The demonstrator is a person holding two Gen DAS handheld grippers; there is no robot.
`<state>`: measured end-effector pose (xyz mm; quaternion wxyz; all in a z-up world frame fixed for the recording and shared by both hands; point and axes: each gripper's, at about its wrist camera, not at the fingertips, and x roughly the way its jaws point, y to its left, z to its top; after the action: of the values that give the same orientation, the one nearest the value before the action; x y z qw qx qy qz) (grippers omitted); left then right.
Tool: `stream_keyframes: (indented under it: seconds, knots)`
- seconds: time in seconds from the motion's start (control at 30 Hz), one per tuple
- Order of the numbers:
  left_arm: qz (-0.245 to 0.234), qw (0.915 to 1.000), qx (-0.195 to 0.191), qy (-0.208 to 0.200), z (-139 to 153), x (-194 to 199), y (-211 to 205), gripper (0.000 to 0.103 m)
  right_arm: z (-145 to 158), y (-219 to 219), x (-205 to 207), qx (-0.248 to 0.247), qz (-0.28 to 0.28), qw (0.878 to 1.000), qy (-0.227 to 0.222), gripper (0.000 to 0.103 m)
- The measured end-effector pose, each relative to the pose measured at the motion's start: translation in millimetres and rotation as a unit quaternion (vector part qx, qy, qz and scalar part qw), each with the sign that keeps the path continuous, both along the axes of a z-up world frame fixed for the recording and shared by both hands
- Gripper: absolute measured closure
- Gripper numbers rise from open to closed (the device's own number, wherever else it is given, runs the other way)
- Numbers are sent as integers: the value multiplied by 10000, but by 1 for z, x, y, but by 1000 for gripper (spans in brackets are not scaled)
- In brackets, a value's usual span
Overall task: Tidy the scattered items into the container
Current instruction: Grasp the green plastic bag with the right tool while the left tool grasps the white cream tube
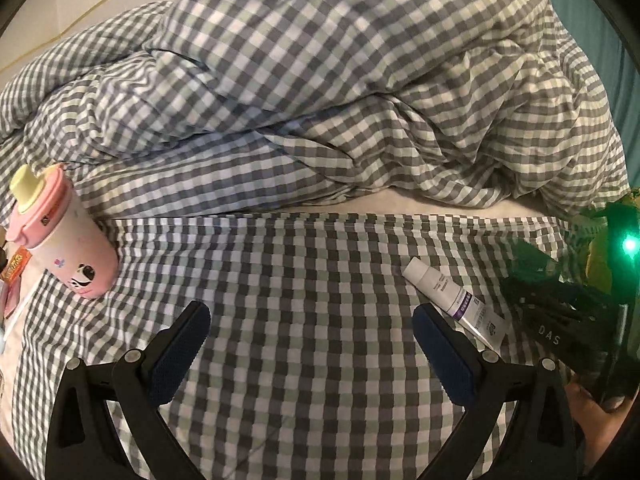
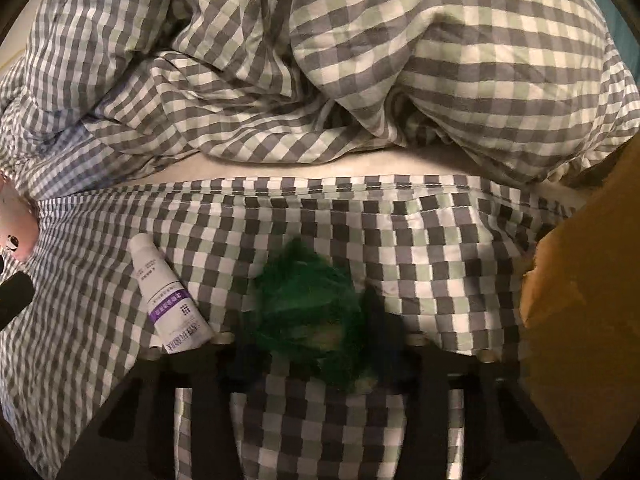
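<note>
Left gripper [image 1: 311, 350]: jaws stand wide apart, nothing between them, hovering over the checked bed sheet [image 1: 320, 280]. Right gripper [image 2: 320, 344]: jaws appear closed on a green mesh scrubber [image 2: 308, 316], though that part of the right wrist view is blurred, so the quality of the grip cannot be confirmed.

Container: a brown cardboard box [image 2: 580, 300] at the right edge of the right wrist view, near the held scrubber. Its opening is not visible.

Risks, as judged:
- The scrubber is soft and springy; a shallow pinch could let it slip out before it is over the box, and it may snag the box flap.
- The white tube with a purple band [image 1: 452, 298] lies flat on soft bedding just beside the left gripper's right finger; pressing down may sink it into the sheet and let the jaws skate off its rounded, smooth body.
- The pink tumbler [image 1: 66, 236] lies on its side at the far left and may roll if nudged.
- The heaped duvet [image 1: 360, 100] could hide further items.

Condition of items: tube capped and uncrushed; tumbler lid on, panda print visible.
</note>
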<state>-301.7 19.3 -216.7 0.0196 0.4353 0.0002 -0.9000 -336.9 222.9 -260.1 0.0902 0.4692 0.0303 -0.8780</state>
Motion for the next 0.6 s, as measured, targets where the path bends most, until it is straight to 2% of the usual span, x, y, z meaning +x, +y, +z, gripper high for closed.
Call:
stream_keyframes:
  seconds: [0.2, 0.6]
  knots:
    - [-54, 9999, 63, -79, -9, -9, 17, 0, 12, 8, 10, -134, 118, 9995, 267, 69]
    - [-169, 9981, 511, -316, -34, -39, 68, 0, 75, 17, 48, -293, 287, 9951, 899, 70]
